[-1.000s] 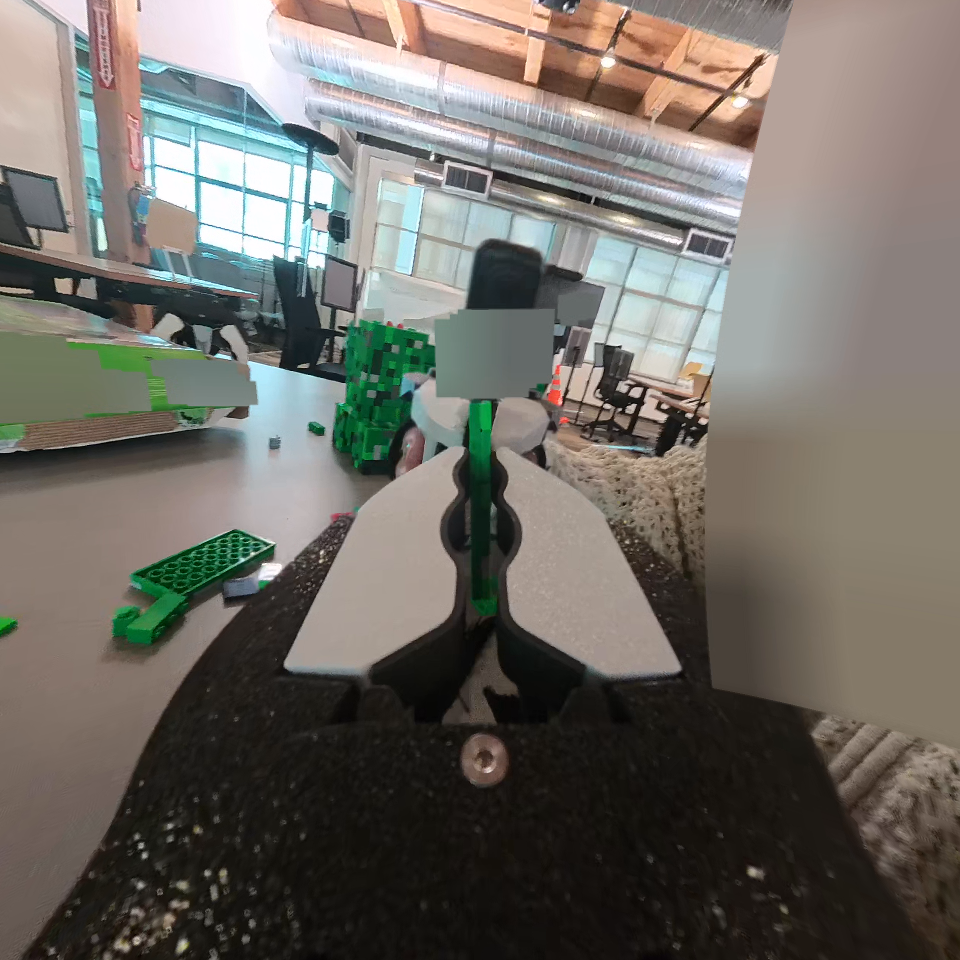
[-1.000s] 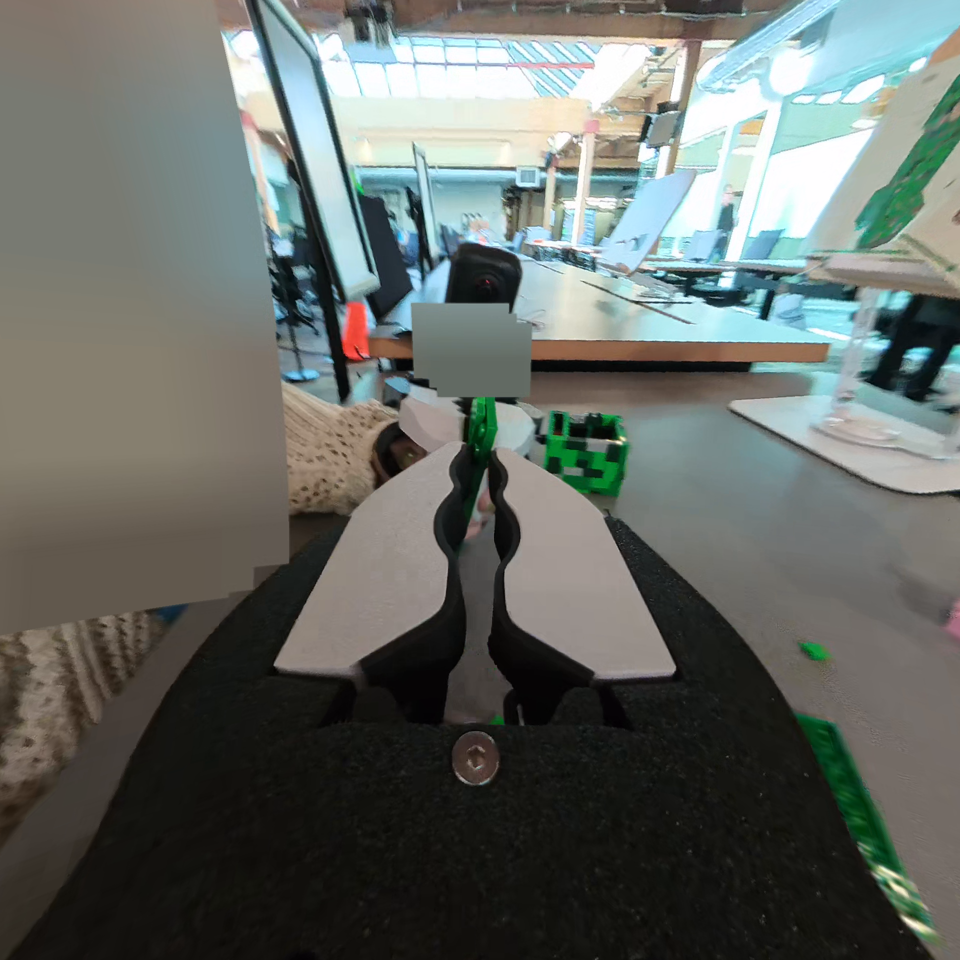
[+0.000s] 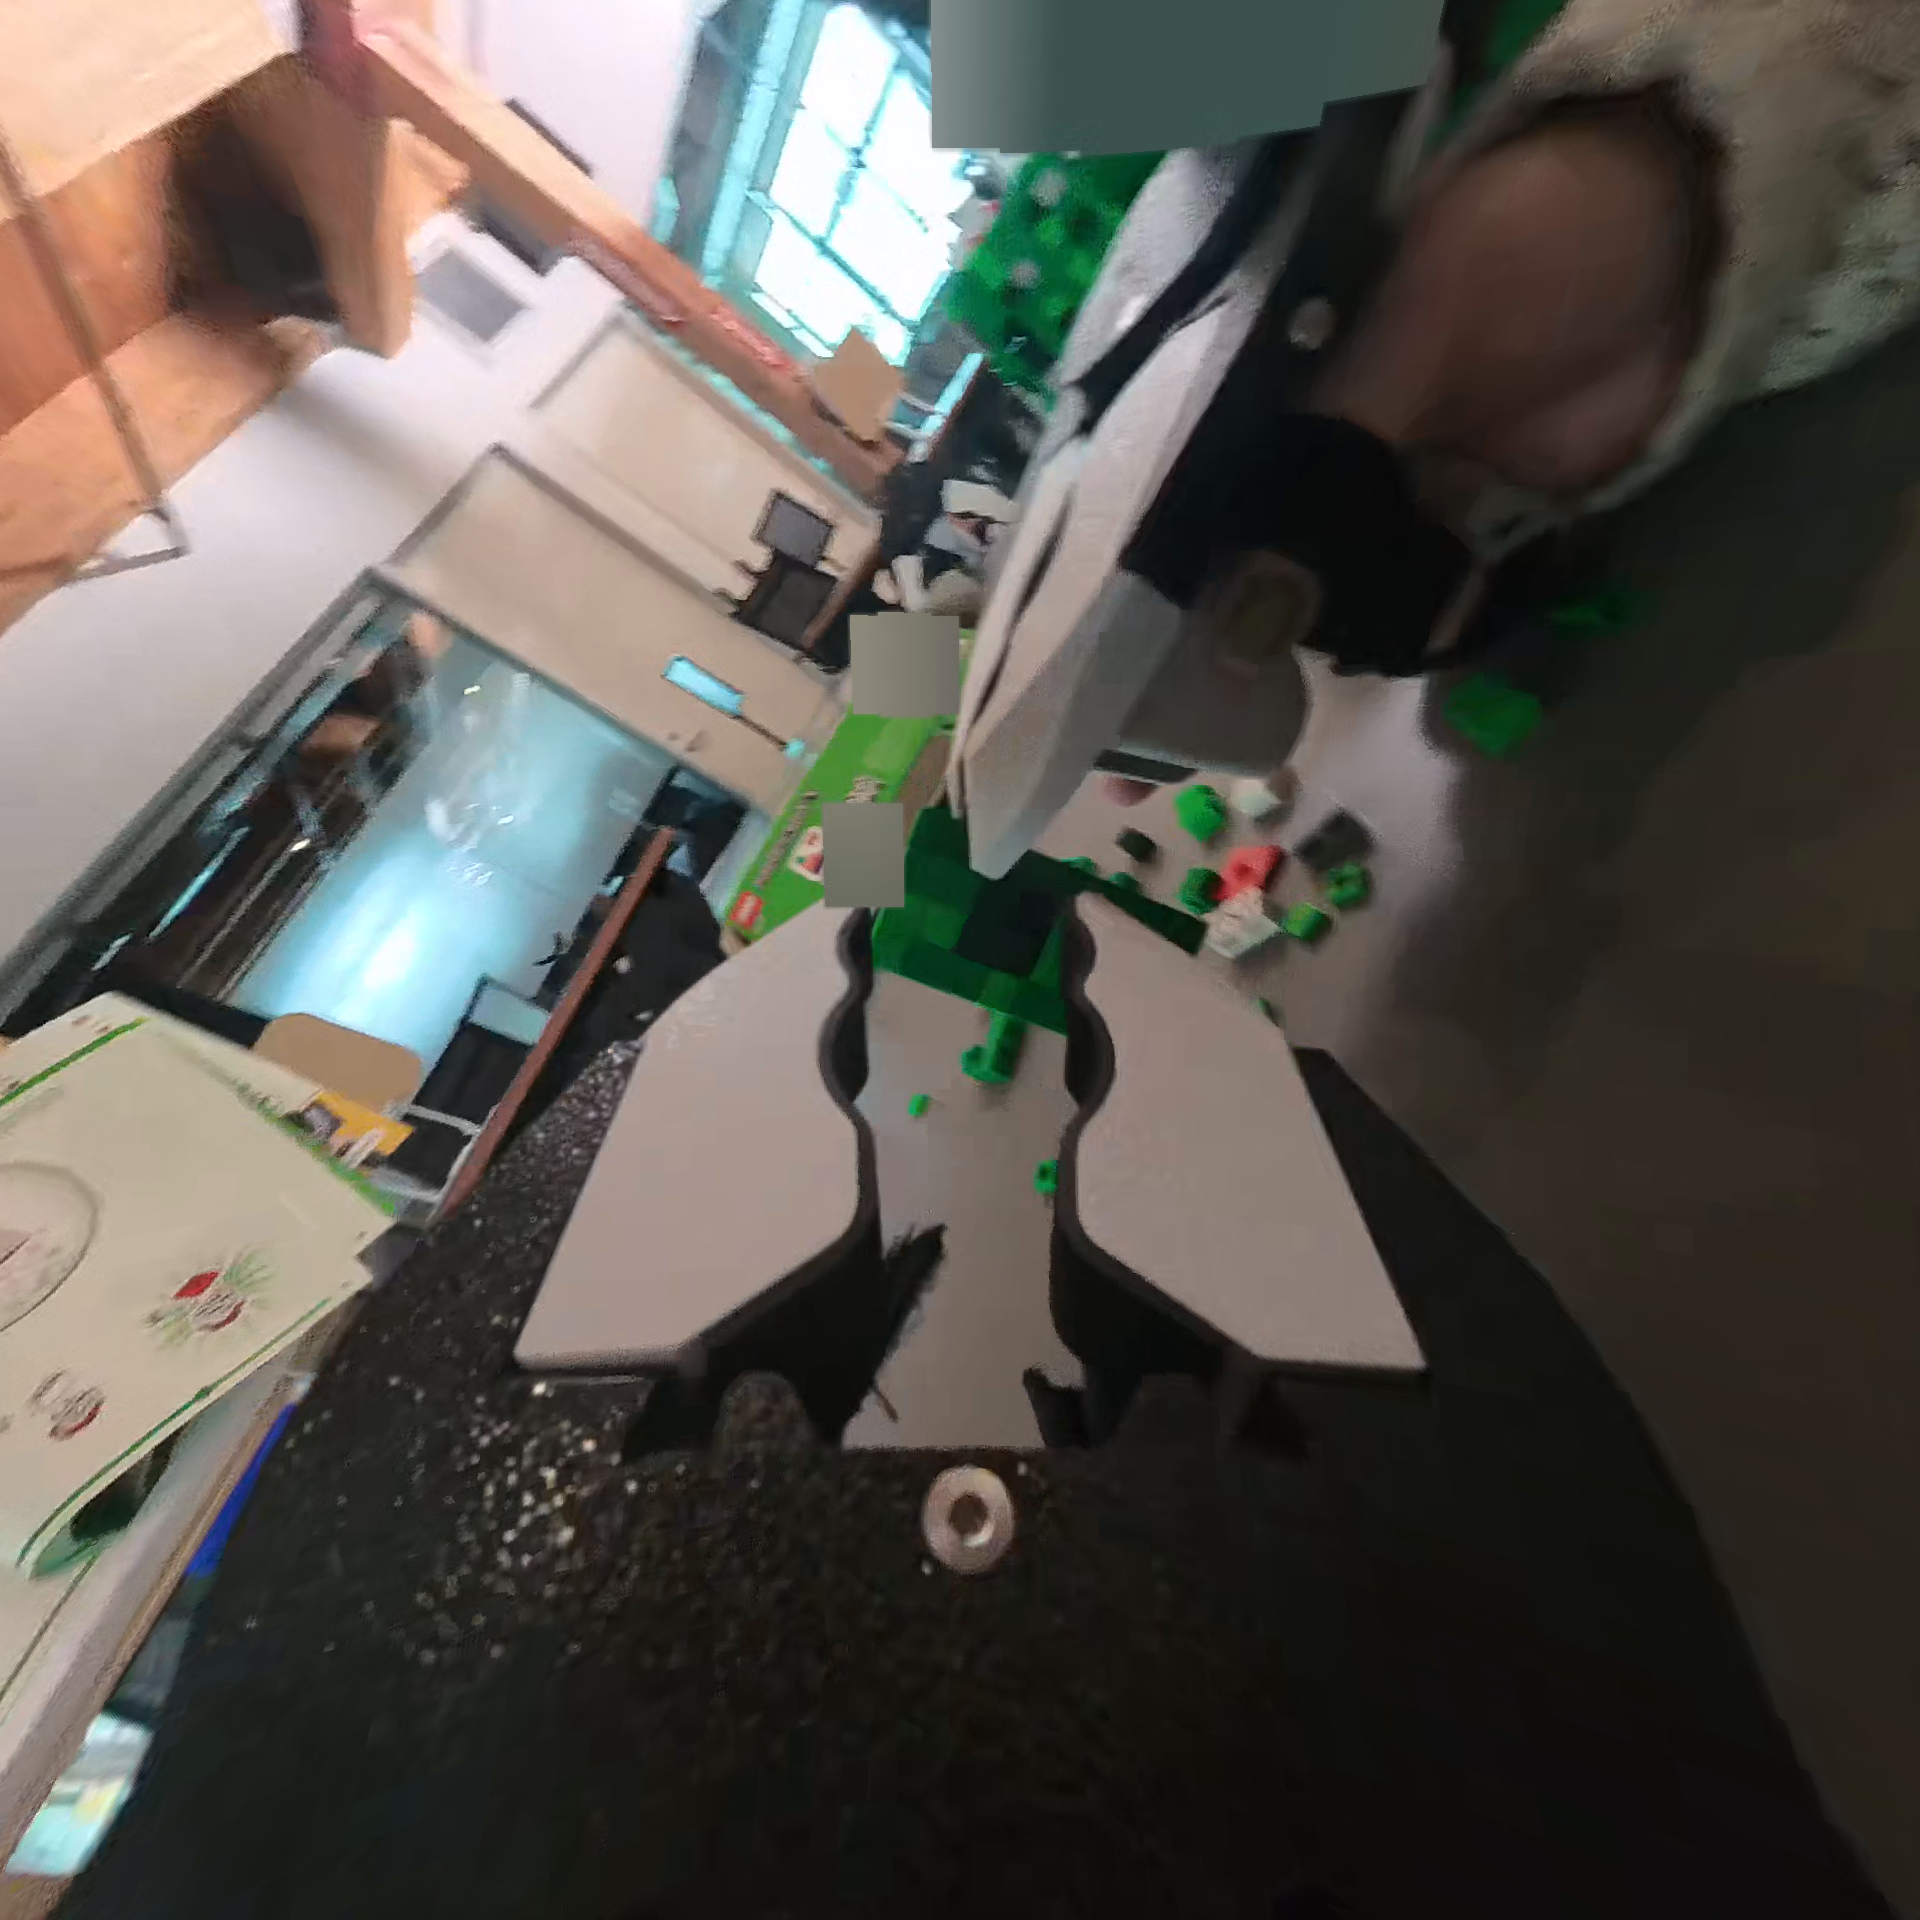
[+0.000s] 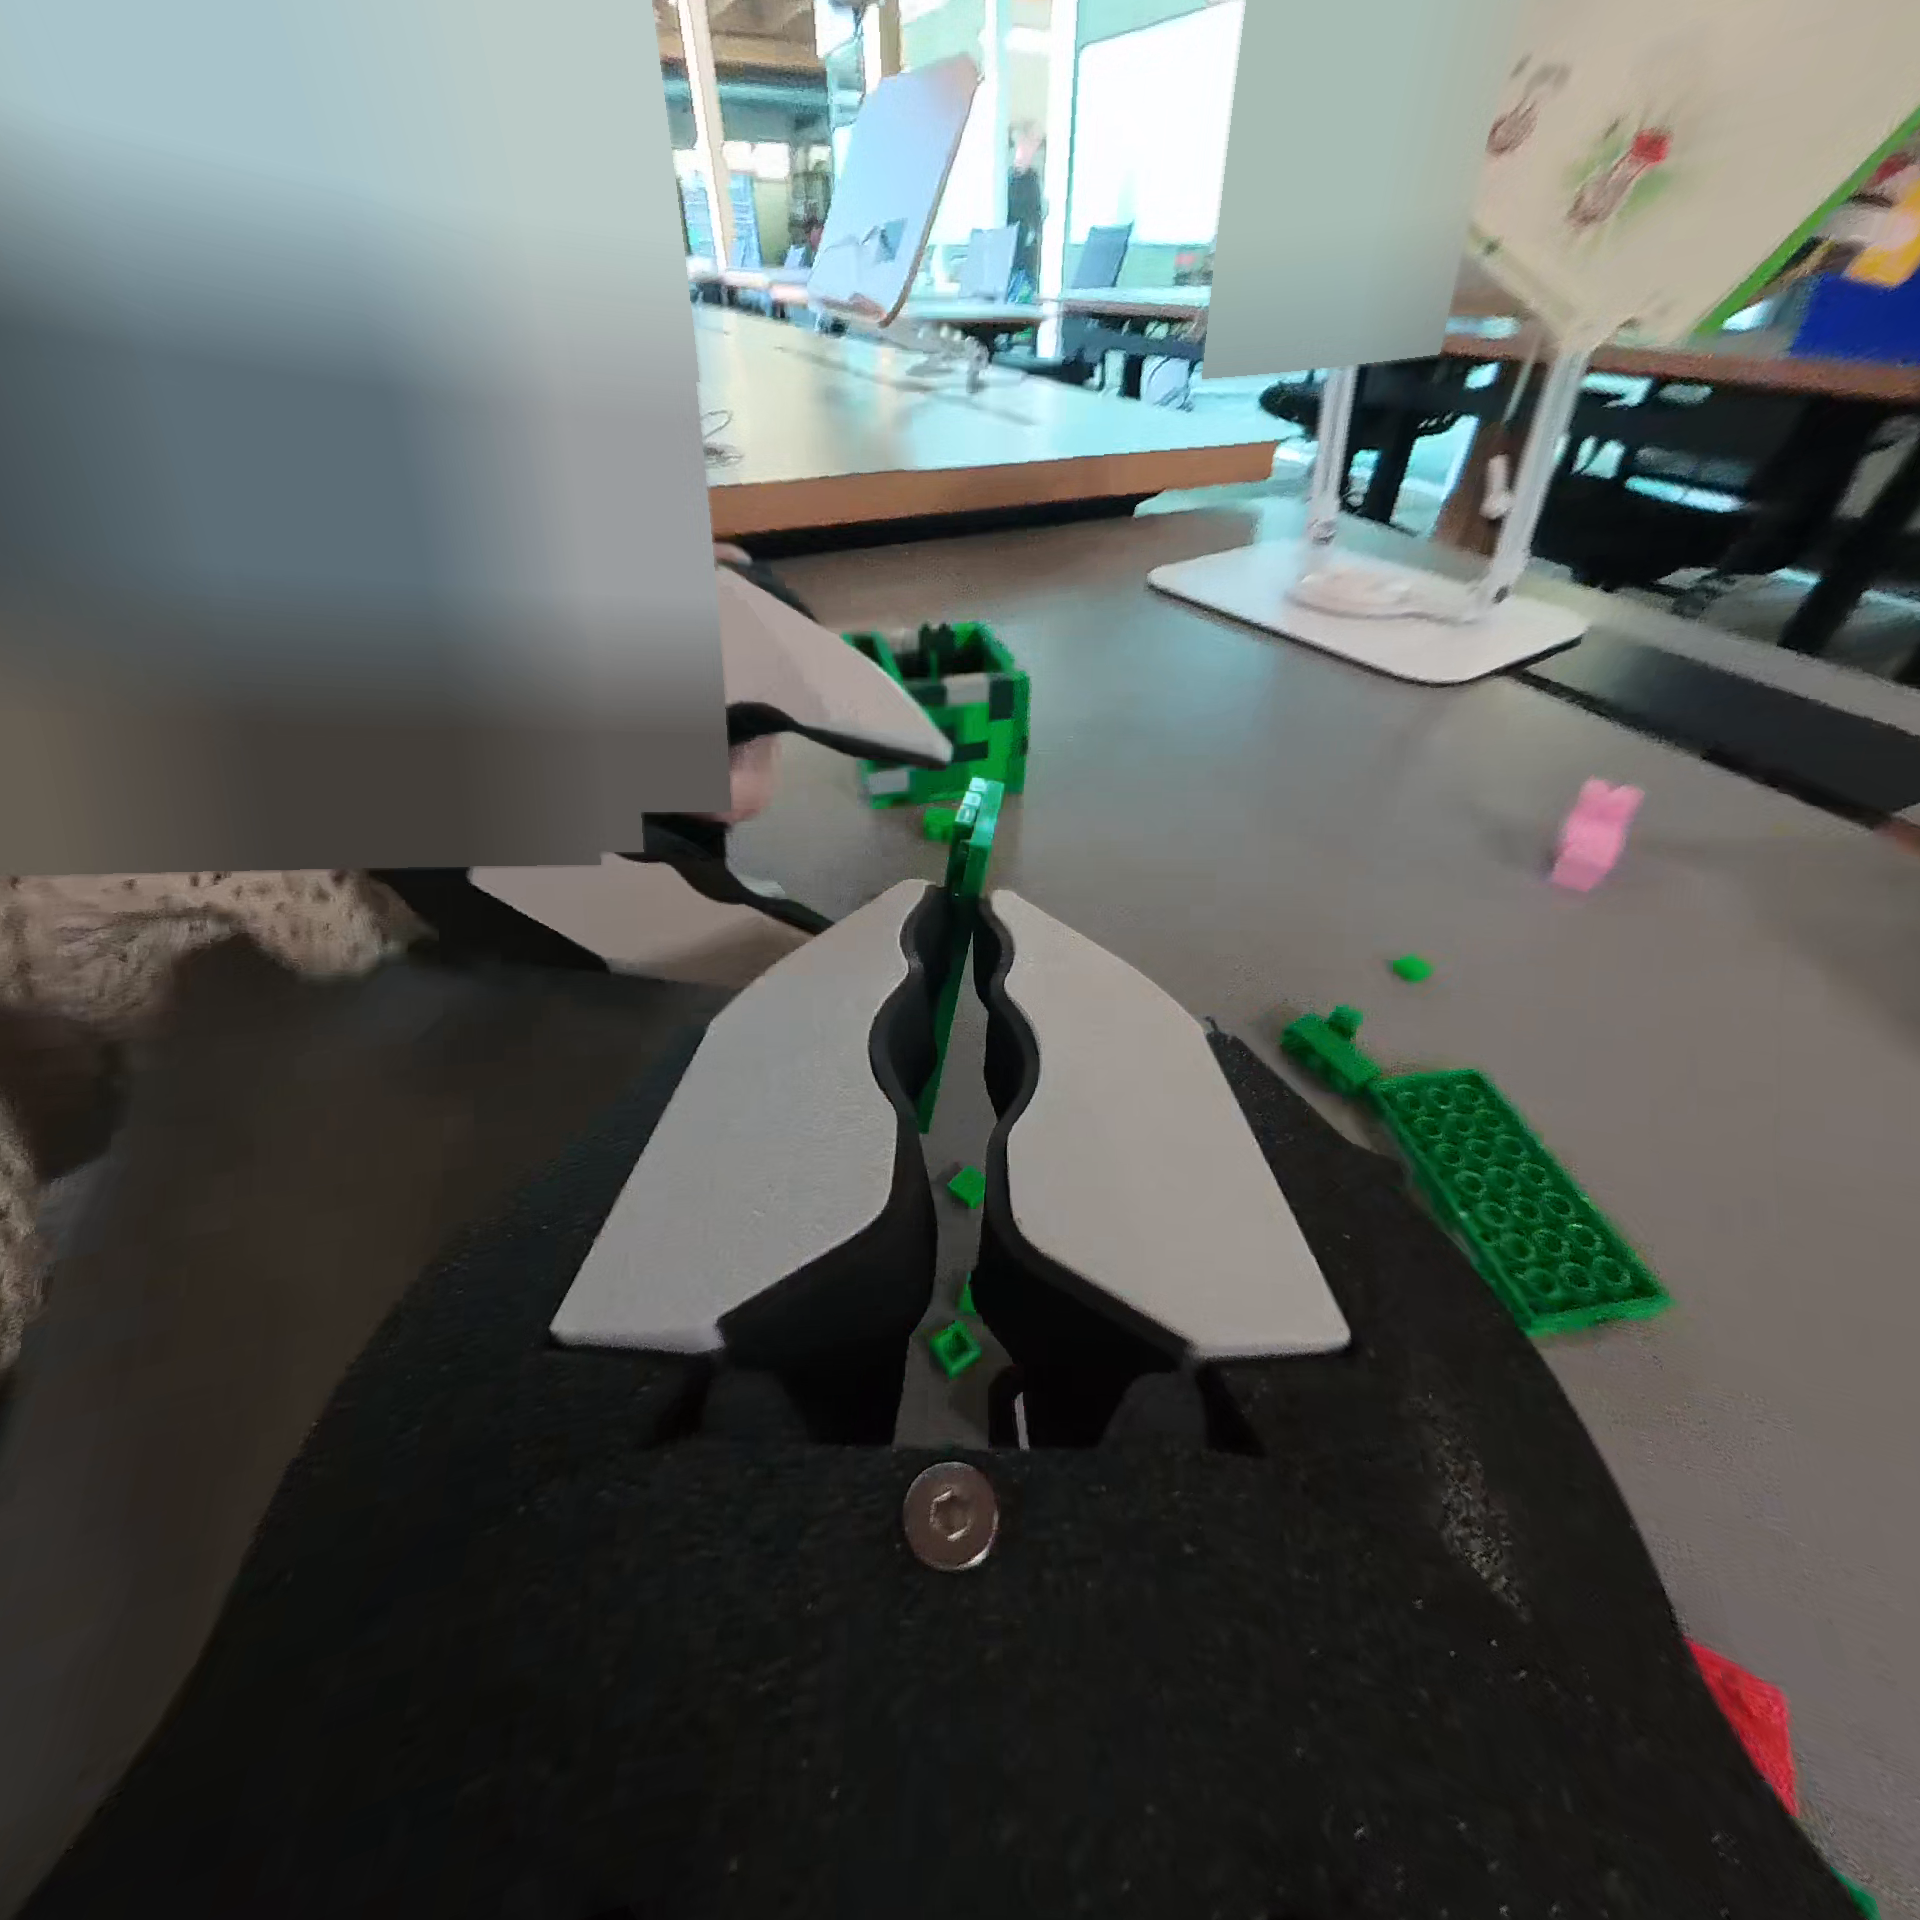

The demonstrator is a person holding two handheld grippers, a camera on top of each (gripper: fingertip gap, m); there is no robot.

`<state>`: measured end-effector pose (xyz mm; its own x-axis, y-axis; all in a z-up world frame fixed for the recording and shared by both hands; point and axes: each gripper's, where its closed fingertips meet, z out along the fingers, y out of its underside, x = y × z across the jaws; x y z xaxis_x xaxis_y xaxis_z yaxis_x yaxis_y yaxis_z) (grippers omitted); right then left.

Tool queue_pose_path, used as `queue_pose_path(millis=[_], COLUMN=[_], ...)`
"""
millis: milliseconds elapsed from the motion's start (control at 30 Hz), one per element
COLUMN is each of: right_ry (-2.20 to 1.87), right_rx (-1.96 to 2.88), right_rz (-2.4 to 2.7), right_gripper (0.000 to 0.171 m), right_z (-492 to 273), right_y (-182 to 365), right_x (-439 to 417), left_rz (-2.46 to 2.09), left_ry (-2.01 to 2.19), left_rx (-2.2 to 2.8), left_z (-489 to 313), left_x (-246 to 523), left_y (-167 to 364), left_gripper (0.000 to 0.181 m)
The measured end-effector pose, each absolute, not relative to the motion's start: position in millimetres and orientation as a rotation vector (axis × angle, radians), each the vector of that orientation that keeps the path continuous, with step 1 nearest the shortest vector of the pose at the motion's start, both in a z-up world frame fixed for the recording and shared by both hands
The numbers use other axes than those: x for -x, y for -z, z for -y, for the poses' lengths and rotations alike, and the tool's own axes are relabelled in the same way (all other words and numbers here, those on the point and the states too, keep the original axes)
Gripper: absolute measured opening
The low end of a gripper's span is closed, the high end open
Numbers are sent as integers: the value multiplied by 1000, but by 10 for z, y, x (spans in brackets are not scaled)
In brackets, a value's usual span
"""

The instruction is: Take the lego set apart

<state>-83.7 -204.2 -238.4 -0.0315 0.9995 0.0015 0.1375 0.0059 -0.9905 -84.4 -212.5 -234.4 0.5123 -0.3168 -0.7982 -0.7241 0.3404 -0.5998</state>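
My right gripper [image 4: 961, 914] pinched a thin green plate [image 4: 971, 862] on edge near the hollow green-and-black block [image 4: 982, 696], while my left gripper [image 3: 966, 935] gaped empty.

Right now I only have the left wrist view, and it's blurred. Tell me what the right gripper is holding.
Observer: The right gripper is shut on a thin green plate, held on edge.
Operator: Report what lies on the table to its right.
Observer: A large green plate lies flat there, underside up.
Operator: Give me what stands farther back.
Observer: A white stand base sits at the far right of the table.
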Motion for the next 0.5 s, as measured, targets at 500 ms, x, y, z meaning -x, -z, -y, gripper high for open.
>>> queue_pose_path(millis=[500], right_ry=[-863], right_rx=[1139], right_rz=[1647], right_gripper=[3], right_z=[2293], right_y=[2677], right_x=[906], left_rz=[-1095], left_ry=[-413], left_rx=[1380], left_z=[2289], left_x=[987], left_y=[2564], left_gripper=[5])
